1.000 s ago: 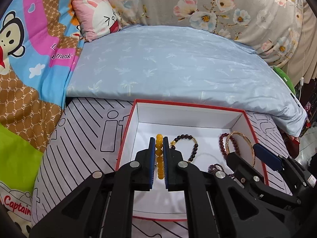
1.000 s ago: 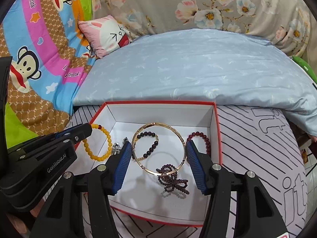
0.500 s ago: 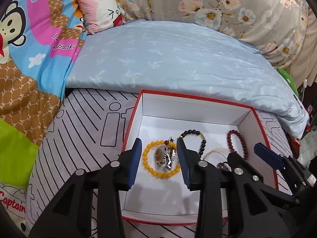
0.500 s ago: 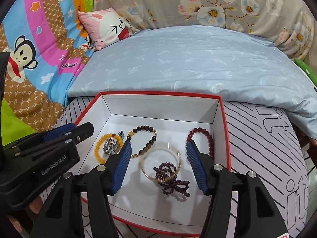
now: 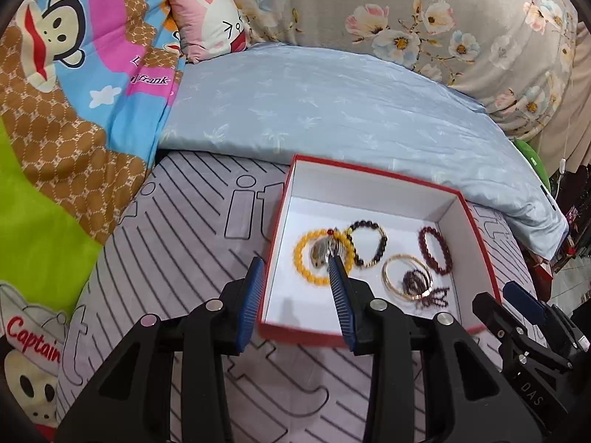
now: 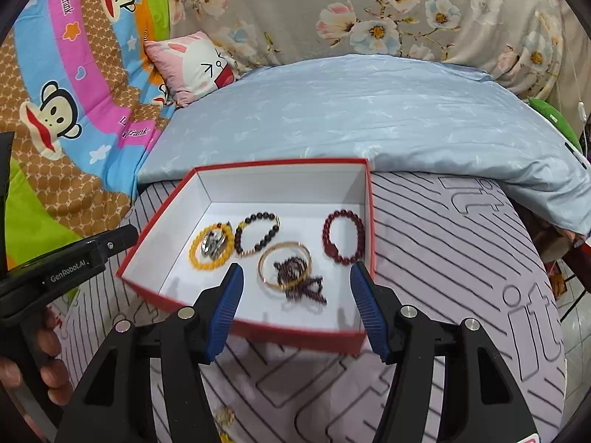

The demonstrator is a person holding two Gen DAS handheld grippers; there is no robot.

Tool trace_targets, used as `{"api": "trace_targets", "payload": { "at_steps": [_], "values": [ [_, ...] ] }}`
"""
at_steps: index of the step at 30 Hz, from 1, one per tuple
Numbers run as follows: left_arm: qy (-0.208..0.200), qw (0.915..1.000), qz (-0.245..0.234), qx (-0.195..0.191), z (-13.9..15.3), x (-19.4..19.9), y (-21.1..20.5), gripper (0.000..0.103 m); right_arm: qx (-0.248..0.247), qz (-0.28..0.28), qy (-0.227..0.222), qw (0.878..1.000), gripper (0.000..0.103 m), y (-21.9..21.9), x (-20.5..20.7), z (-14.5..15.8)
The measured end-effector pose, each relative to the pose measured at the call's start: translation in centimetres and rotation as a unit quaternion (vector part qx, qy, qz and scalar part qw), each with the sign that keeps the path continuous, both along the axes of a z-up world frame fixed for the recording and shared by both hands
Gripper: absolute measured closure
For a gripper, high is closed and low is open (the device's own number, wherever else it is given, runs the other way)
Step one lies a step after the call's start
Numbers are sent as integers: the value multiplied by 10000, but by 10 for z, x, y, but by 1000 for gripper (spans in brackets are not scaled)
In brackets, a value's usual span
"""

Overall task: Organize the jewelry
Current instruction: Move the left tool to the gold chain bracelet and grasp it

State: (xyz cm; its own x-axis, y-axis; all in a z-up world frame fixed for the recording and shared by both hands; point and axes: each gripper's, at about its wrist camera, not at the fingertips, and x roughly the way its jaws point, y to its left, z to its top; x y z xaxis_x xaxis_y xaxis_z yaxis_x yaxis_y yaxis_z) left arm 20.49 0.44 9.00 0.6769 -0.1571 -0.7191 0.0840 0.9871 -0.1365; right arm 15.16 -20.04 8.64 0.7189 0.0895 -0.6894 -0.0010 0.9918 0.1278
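Note:
A red box with a white inside (image 5: 369, 186) (image 6: 280, 175) lies on the striped mat. In it lie a yellow bead bracelet (image 5: 303, 258) (image 6: 195, 254) with a silver piece (image 6: 212, 243) inside its ring, a dark bead bracelet (image 5: 373, 245) (image 6: 258, 234), a gold bangle (image 5: 397, 282) (image 6: 282, 264) over a purple bead string (image 6: 299, 282), and a red bead bracelet (image 5: 436, 254) (image 6: 341, 236). My left gripper (image 5: 297, 284) is open and empty at the box's near left edge. My right gripper (image 6: 295, 295) is open and empty above the box's near side.
The striped grey mat (image 5: 177, 251) (image 6: 461, 258) covers the table. A light blue quilt (image 5: 332, 110) lies behind the box, with a cartoon blanket (image 5: 55, 110) at left and a pink pillow (image 6: 192, 62). A small gold item (image 6: 223, 415) lies on the mat near me.
My left gripper opened, let go of the yellow bracelet in the box, and pulled back to the left. My right gripper drew back; the gold bangle now lies flat over the purple string.

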Motion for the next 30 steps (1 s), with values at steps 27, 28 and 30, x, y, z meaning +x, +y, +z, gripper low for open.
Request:
{"api": "trace_targets", "payload": {
  "at_steps": [27,28,30],
  "values": [
    [849,9936,-739,67,-64,-152,-23,67,186,-39,732,9971,45,-10,-144,-53],
    [874,9933,-756,73,-66,-154,-24,67,195,-46,749,9970,45,-10,-146,-54],
    [901,9925,-826,65,-70,-158,-27,67,222,-52,775,9967,45,-11,-148,-55]
  ]
}}
